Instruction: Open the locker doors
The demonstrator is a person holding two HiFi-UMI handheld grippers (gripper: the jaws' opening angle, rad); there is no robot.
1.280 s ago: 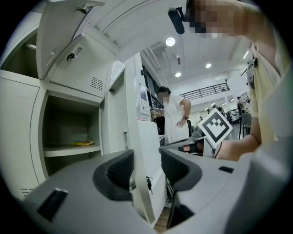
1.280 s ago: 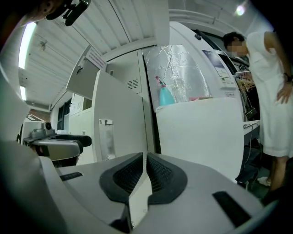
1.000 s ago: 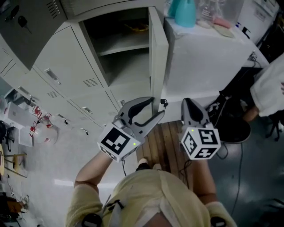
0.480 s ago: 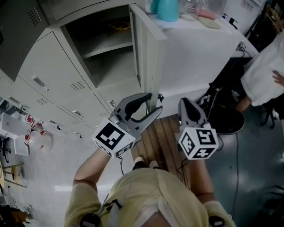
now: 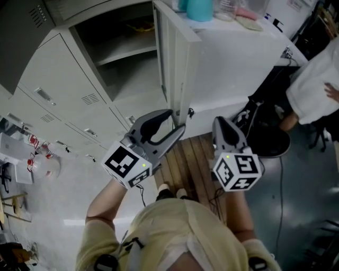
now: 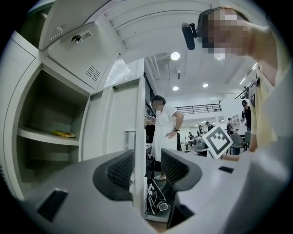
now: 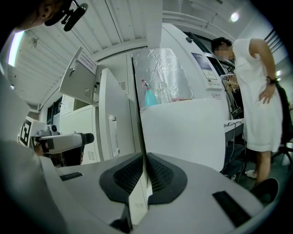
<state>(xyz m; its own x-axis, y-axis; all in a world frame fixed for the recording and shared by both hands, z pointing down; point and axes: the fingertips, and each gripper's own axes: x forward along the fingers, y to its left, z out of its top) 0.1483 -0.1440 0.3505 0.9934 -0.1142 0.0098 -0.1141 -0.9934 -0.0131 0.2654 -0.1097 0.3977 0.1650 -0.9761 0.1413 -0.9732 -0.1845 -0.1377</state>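
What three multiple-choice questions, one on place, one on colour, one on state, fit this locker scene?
1. Where does the yellow object lie? A on a chair; B on the shelf inside the open locker; C in a drawer.
2. What colour is the bottle on the white cabinet? A red; B black; C teal.
3. How do the left gripper's fingers stand? A apart, the locker door's edge between them; B shut on a cloth; C shut on nothing.
Key: 1 B, the left gripper view shows it there; 2 C, teal in the head view; 3 A, the gap shows in the left gripper view.
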